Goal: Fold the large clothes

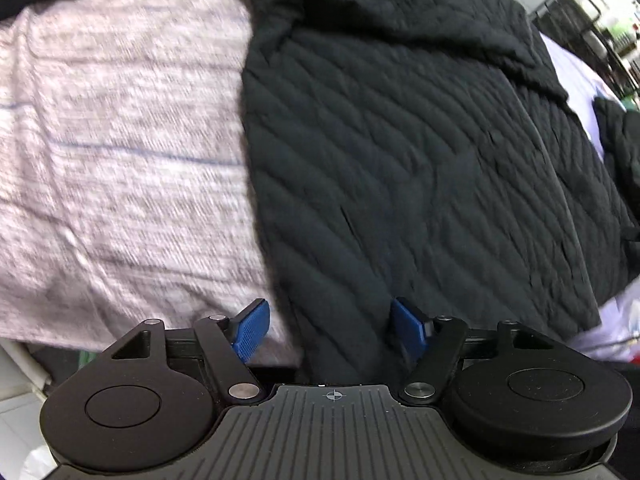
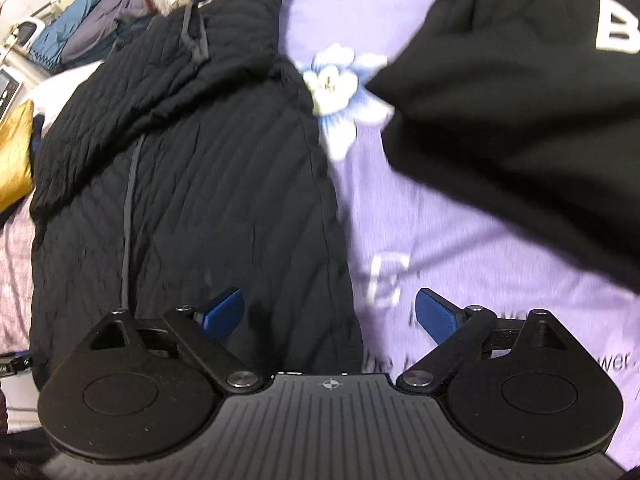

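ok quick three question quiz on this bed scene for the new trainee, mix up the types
1. True or false: the left gripper is clamped on the black quilted jacket.
2. What is printed on the purple sheet between the jacket and the black top with white lettering? A) star B) flower C) stripe
3. Fill in: the right gripper hangs over the jacket's ____ edge as that camera sees it.

Key: 1 false, both grippers are open and empty. 2 B. 3 right.

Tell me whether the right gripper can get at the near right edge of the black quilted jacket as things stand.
Probably yes. The right gripper stands open straddling the black quilted jacket edge, holding nothing, with only bare purple sheet beside it. The other black garment lies clear.
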Action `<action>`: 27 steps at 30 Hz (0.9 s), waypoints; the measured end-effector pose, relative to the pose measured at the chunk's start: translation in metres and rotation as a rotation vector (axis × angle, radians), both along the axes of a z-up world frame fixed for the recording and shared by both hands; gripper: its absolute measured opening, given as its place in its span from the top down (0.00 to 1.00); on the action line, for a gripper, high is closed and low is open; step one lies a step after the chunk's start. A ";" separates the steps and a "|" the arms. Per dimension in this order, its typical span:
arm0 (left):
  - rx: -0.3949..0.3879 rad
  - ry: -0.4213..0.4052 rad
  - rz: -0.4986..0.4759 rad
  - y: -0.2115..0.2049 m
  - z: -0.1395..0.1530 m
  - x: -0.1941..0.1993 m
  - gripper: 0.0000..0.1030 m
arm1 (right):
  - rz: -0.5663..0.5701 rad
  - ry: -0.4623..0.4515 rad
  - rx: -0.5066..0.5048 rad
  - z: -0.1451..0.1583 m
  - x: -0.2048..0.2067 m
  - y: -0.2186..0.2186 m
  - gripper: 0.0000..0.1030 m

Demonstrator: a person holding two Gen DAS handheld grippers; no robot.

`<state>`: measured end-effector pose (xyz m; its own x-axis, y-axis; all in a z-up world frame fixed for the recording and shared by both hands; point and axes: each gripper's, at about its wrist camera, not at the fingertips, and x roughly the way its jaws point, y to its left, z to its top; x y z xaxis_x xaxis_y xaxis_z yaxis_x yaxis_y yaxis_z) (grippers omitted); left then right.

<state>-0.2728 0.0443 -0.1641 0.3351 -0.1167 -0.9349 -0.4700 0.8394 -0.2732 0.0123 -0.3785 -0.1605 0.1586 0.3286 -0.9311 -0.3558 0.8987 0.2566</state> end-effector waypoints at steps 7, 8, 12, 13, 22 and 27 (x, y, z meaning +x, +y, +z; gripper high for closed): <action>-0.060 0.055 -0.063 -0.018 -0.014 -0.006 0.00 | 0.023 0.067 0.015 -0.013 -0.014 -0.012 0.20; -0.054 0.059 -0.066 -0.020 -0.014 -0.004 0.00 | 0.020 0.070 0.031 -0.013 -0.015 -0.011 0.23; -0.064 0.075 -0.092 -0.021 -0.018 0.011 0.03 | 0.046 0.077 0.050 -0.014 -0.020 0.001 0.41; -0.060 0.077 -0.101 -0.022 -0.019 0.014 0.08 | 0.058 0.074 0.046 -0.013 -0.022 0.004 0.47; -0.088 0.036 -0.117 -0.010 0.010 0.017 0.33 | 0.186 0.071 0.033 0.019 -0.016 0.023 0.80; -0.052 -0.036 -0.137 0.001 0.043 0.026 0.37 | 0.154 0.066 0.175 0.059 0.003 0.032 0.82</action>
<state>-0.2468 0.0458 -0.1206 0.3459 -0.2112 -0.9142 -0.3412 0.8793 -0.3322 0.0150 -0.3463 -0.1014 0.0348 0.5012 -0.8646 -0.4624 0.7751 0.4306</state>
